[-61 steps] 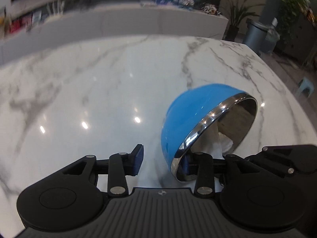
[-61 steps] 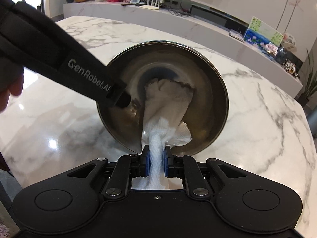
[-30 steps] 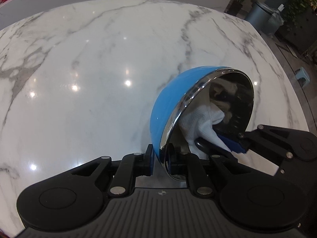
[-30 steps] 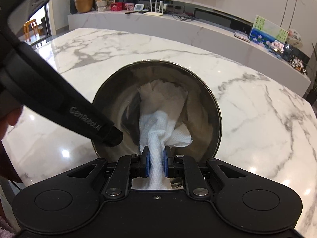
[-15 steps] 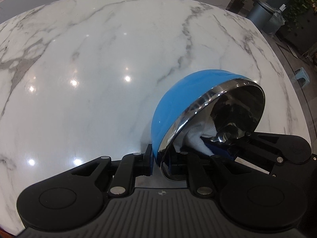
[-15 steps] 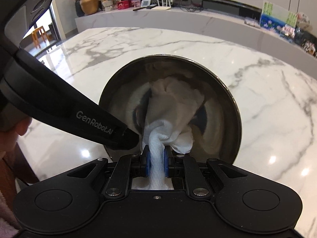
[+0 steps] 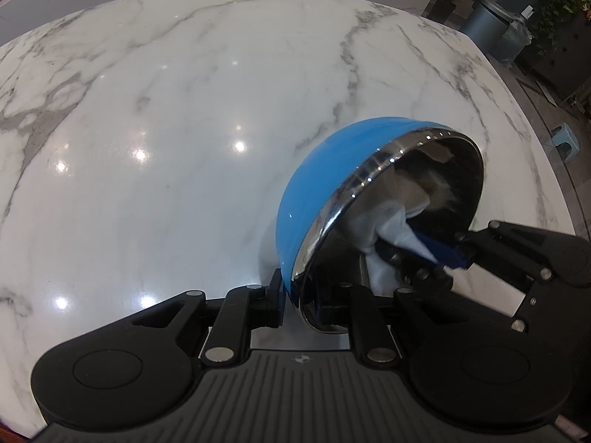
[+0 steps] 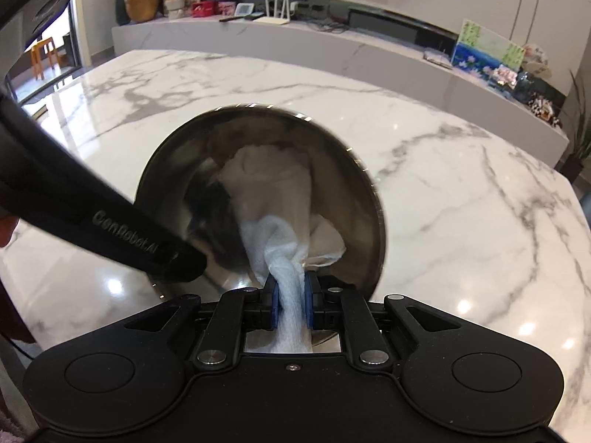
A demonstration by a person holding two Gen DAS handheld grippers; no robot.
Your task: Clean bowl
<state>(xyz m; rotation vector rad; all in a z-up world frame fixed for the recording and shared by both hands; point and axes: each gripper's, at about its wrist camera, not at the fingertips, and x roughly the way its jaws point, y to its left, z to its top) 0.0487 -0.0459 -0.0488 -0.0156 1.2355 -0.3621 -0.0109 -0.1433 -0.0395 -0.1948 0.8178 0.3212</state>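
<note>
Bare marble tabletop (image 7: 166, 140) lies open left of the tilted bowl (image 7: 325, 184); a cloth (image 8: 273, 199) fills the bowl's mouth.

One blue steel-lined bowl (image 7: 325, 170), one white paper towel (image 8: 275, 199), two black grippers, the left gripper (image 7: 299, 295) and right gripper (image 8: 291, 306), one marble table (image 7: 166, 110), one grey bin (image 7: 493, 22) far right.

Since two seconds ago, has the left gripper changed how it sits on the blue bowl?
Yes. The left gripper then stood wide open with one pad away from the bowl; now it is clamped on the rim, tilted over the marble table.
</note>
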